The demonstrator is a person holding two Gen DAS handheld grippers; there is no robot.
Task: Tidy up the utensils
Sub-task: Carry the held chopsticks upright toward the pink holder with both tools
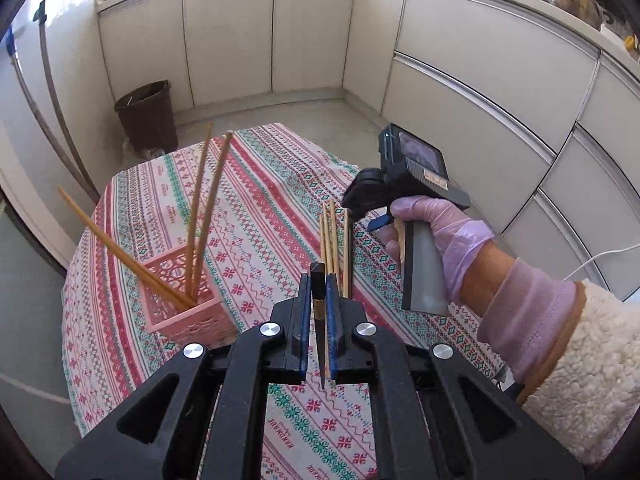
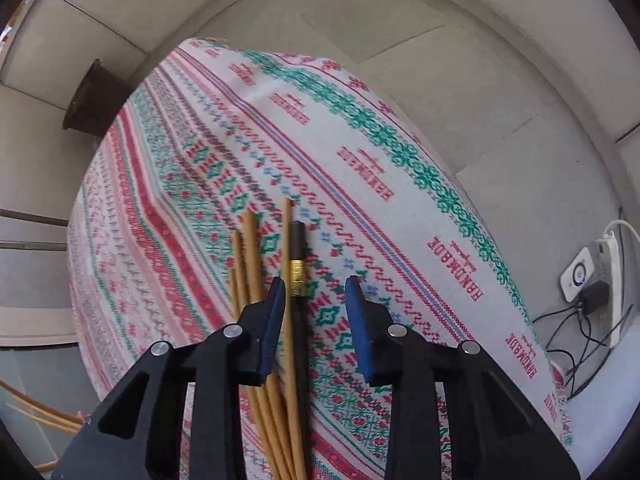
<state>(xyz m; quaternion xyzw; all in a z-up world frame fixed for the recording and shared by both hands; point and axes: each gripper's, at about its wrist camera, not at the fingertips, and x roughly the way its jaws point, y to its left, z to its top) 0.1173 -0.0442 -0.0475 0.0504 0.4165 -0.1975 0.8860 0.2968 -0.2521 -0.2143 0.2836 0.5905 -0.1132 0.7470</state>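
My left gripper (image 1: 319,280) is shut on a black chopstick (image 1: 318,298) with a gold band, held above the patterned tablecloth (image 1: 260,208). To its left stands a pink lattice basket (image 1: 188,304) holding three wooden chopsticks (image 1: 202,216). A bundle of wooden chopsticks (image 1: 334,236) lies on the cloth ahead. My right gripper (image 2: 316,284) is open and hovers just over this bundle (image 2: 250,264); another black chopstick with a gold band (image 2: 297,264) lies between its fingers. The right gripper's body (image 1: 404,184) shows in the left wrist view, held by a gloved hand.
The table edge (image 2: 460,184) drops to a grey floor. A dark bin (image 1: 148,116) stands by the white cabinets (image 1: 280,36). A power strip with cables (image 2: 596,280) lies on the floor at the right.
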